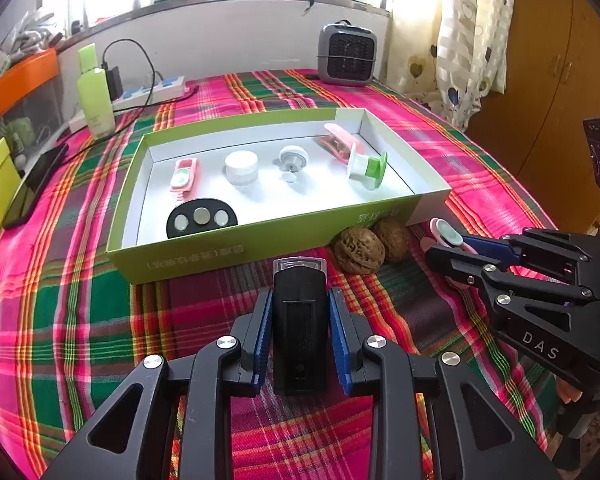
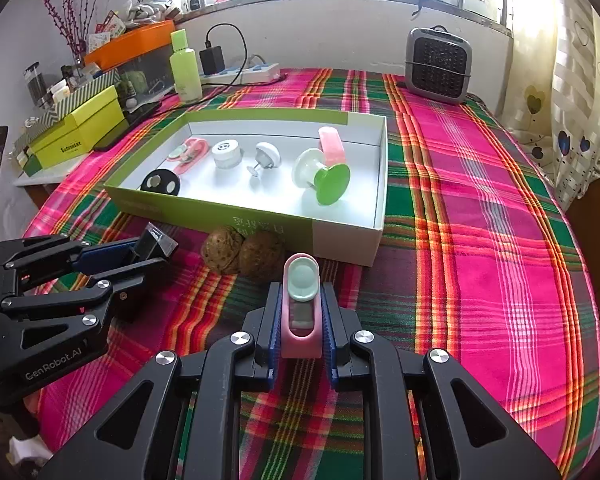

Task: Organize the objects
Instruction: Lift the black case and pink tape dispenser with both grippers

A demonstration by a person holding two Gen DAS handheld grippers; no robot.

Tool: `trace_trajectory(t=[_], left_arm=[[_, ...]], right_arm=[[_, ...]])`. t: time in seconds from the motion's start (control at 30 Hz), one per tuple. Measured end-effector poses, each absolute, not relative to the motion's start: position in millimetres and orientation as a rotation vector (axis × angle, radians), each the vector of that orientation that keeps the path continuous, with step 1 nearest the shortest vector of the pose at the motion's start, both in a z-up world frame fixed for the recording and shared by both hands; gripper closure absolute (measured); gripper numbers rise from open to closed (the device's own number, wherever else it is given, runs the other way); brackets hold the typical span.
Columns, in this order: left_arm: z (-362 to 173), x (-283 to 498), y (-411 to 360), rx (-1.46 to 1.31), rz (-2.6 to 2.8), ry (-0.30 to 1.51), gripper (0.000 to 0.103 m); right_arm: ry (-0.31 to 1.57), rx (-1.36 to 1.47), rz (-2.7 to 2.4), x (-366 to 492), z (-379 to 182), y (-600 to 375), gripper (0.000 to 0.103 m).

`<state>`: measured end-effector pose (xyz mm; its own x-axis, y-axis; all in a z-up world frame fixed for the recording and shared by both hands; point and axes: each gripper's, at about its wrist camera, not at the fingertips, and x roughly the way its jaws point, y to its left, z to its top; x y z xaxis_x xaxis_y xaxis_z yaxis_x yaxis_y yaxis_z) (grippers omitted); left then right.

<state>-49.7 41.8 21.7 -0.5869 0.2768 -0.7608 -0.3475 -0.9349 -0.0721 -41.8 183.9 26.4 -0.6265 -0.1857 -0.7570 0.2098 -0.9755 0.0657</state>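
Note:
My left gripper is shut on a black box-shaped device with a clear cap, held just in front of the green-and-white box. My right gripper is shut on a pink clip with a pale green button; both show again in the left wrist view, right gripper and pink clip. Two walnuts lie on the plaid cloth against the box front. Inside the box lie a black oval disc, a pink item, a white jar, a white knob, a green-and-white spool and a pink case.
A grey heater stands at the table's far edge. A green bottle, a power strip with cables and a dark phone lie at the far left. Yellow boxes and an orange bin crowd the left side.

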Motion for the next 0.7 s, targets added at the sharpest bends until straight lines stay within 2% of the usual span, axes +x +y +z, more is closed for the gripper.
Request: trace_trajectory(t=[0.7], left_arm=[[30,-45,29,-1.179,2.559,0.056,0.078]], right_arm=[[0.032,1.173,-2.655,-34,40,179,0.085]])
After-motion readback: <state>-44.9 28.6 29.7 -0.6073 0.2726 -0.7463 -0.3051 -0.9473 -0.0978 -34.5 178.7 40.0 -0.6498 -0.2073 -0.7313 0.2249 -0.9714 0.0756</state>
